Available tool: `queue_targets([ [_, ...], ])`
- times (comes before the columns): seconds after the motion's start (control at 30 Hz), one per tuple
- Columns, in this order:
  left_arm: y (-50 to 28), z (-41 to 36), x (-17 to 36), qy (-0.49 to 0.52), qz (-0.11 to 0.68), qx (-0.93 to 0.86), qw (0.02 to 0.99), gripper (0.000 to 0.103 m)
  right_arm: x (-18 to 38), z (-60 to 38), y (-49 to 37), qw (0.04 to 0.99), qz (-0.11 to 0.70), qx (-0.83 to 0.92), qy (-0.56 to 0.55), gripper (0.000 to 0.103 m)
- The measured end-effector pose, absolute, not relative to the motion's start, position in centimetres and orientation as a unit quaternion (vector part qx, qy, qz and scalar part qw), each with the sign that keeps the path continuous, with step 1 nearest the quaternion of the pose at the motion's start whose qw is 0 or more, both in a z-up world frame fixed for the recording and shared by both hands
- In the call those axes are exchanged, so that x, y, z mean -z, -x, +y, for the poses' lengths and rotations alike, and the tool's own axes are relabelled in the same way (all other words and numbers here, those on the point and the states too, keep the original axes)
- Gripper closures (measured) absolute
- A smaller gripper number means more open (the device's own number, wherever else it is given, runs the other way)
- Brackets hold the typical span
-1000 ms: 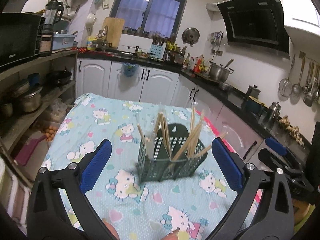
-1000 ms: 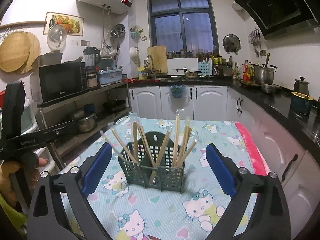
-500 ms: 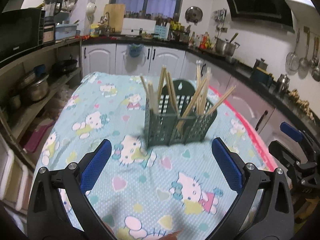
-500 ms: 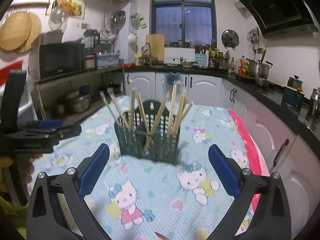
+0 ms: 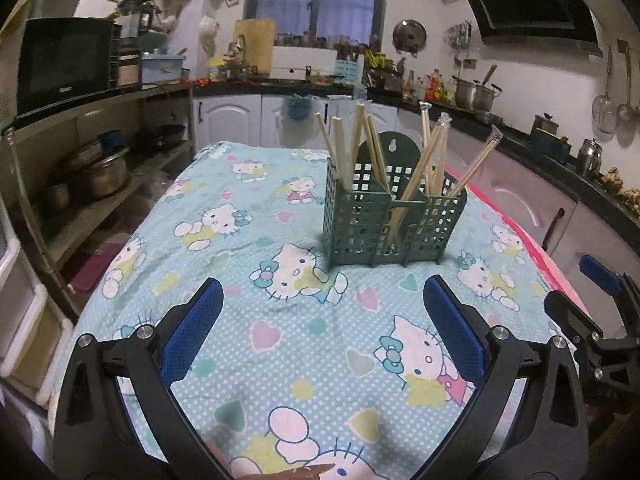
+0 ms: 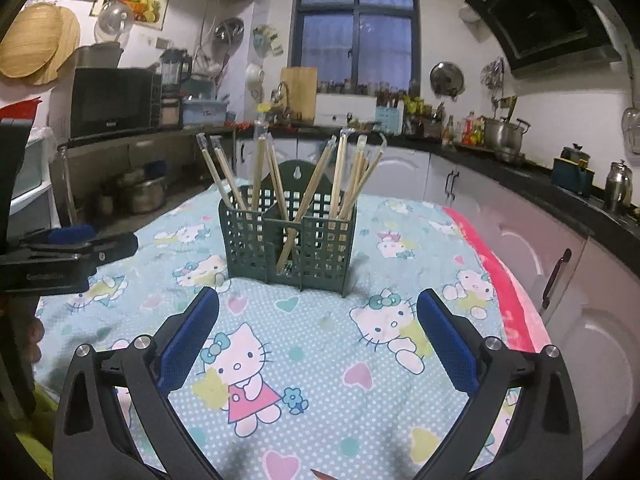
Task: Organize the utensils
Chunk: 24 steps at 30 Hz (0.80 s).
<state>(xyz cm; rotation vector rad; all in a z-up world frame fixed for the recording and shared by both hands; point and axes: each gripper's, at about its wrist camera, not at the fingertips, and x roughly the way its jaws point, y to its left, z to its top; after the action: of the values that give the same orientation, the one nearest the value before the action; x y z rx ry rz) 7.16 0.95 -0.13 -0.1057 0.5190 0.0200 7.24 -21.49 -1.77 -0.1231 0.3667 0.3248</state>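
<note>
At frame centre: a green caddy [image 5: 394, 220] stands upright on the bench [image 5: 240, 264], its slotted back plate rising behind.
Caddy, right wrist view: just above centre [image 6: 288, 240], beyond both fingertips and touching neither.
Chopsticks: wooden pairs [image 5: 432, 160] lean outward from the compartments, fanned left and right; one slants across the middle cell [image 6: 308, 200].
Left gripper [image 5: 323, 328]: lower frame, blue-padded fingers [image 5: 192, 332] spread wide, nothing between them.
Right gripper [image 6: 318, 340]: lower frame, fingers [image 6: 446, 344] likewise wide apart and empty; it also shows at the right edge of the left view [image 5: 600, 320].
Cloth: cartoon-cat print [image 6: 360, 380] covers the bench.
</note>
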Motion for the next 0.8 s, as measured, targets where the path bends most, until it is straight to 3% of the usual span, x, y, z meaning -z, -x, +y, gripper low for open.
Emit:
queue_targets([
  [0.8,-6.58,0.51,0.55,0.062,0.235,0.004,0.97,0.011,2.22,-21.64,-6.47,0.974,0.154,-0.16,0.036,0.007],
])
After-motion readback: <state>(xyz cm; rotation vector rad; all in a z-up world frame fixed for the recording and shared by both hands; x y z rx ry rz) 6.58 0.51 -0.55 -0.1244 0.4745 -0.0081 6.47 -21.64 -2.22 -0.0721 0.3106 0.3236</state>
